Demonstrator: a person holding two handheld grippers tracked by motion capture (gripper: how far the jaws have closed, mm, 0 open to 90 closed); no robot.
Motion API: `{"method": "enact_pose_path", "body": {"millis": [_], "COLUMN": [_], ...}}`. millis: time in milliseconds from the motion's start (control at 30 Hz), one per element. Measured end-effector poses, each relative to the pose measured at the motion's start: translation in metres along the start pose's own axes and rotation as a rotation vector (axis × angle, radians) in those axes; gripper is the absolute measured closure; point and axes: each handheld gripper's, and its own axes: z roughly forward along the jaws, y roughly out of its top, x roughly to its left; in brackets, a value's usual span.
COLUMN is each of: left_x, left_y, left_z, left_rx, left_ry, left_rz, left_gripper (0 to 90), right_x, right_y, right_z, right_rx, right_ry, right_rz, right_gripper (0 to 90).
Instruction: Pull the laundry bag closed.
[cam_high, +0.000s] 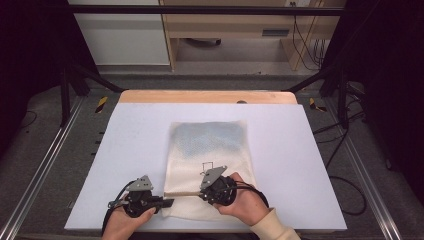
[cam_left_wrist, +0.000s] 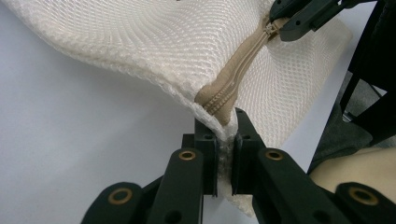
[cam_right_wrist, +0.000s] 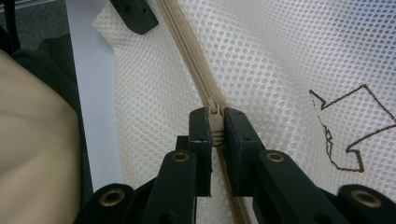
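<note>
Cream mesh fabric formed a flat rectangular zip bag (cam_high: 210, 160) lying on a pale lilac-white table mat (cam_high: 300, 165), its long axis running away from the person and its near short edge just in front of both hands. A tan zipper (cam_left_wrist: 233, 84) ran across that near edge, from left to right.

The left gripper (cam_high: 167, 202) had its black jaws pressed together on the bag's near left corner (cam_left_wrist: 219, 126), right at the end of the zipper tape. The right gripper (cam_high: 205, 194) sat a little farther along the same line, its jaws closed on the small tan zipper pull (cam_right_wrist: 215, 122).

The coming move seemed to turn on this alignment: the zipper's length lay straight between the two grippers, so the right one would likely slide the pull along the line while the left anchored the corner. The right hand (cam_high: 245, 202) was the nearer to the pull.

A thin brown outline drawing (cam_right_wrist: 348, 135), angular like an arrow or a house, was stitched on the mesh; no readable words or brand showed.
</note>
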Motion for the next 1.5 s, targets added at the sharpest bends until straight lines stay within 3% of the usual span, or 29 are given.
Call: {"method": "enact_pose_path", "body": {"millis": [867, 1500], "left_x": [0.0, 0.001], "left_y": [0.001, 0.002], "left_z": [-0.004, -0.005], "left_rx": [-0.008, -0.006], "left_ry": [0.003, 0.019], "left_rz": [0.015, 0.017], "left_gripper": [83.6, 83.5], "right_x": [0.001, -0.006], "right_y": [-0.004, -0.024], "right_z": [-0.005, -0.024], "right_rx": [0.001, -0.021], "right_ry": [-0.005, -0.041], "right_rz": [-0.005, 0.046], "right_gripper": [82.0, 82.0]}}
